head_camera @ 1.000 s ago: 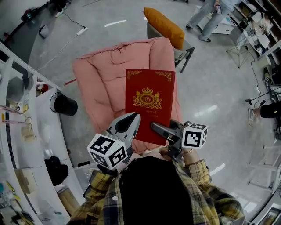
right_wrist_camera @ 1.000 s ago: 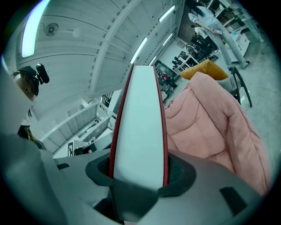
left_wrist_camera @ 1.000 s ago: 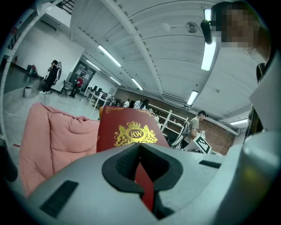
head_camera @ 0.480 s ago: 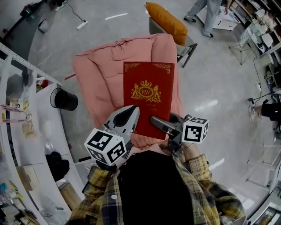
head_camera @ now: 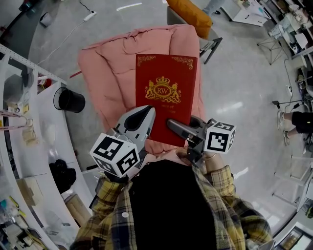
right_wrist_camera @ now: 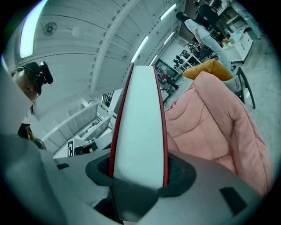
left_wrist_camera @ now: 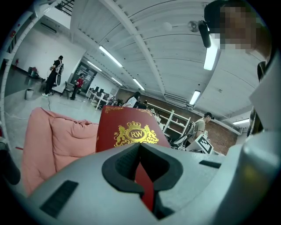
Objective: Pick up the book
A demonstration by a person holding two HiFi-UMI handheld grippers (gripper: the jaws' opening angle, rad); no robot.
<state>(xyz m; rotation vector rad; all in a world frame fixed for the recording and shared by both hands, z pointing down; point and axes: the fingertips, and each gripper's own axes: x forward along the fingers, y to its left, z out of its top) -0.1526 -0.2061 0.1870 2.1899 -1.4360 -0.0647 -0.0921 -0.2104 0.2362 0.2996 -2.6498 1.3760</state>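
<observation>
The red book (head_camera: 166, 93), with a gold crest on its cover, is held off the pink cushion by both grippers at its near edge. My left gripper (head_camera: 145, 116) is shut on the book's near left corner; in the left gripper view the thin red edge (left_wrist_camera: 147, 189) runs between the closed pads of the gripper (left_wrist_camera: 140, 154). My right gripper (head_camera: 174, 127) is shut across the book's thickness at the near right. In the right gripper view the white page edge (right_wrist_camera: 139, 127) with red covers on both sides stands between the pads of the gripper (right_wrist_camera: 138, 176).
Under the book a pink padded chair cushion (head_camera: 110, 73) spreads out, with an orange cushion (head_camera: 193, 12) behind it. A black bin (head_camera: 69, 100) and a white curved shelf unit (head_camera: 22, 141) stand at the left. A seated person's legs (head_camera: 293, 119) show at the right.
The book, held in both grippers, has come a little higher and nearer the head camera. The grips are the same.
</observation>
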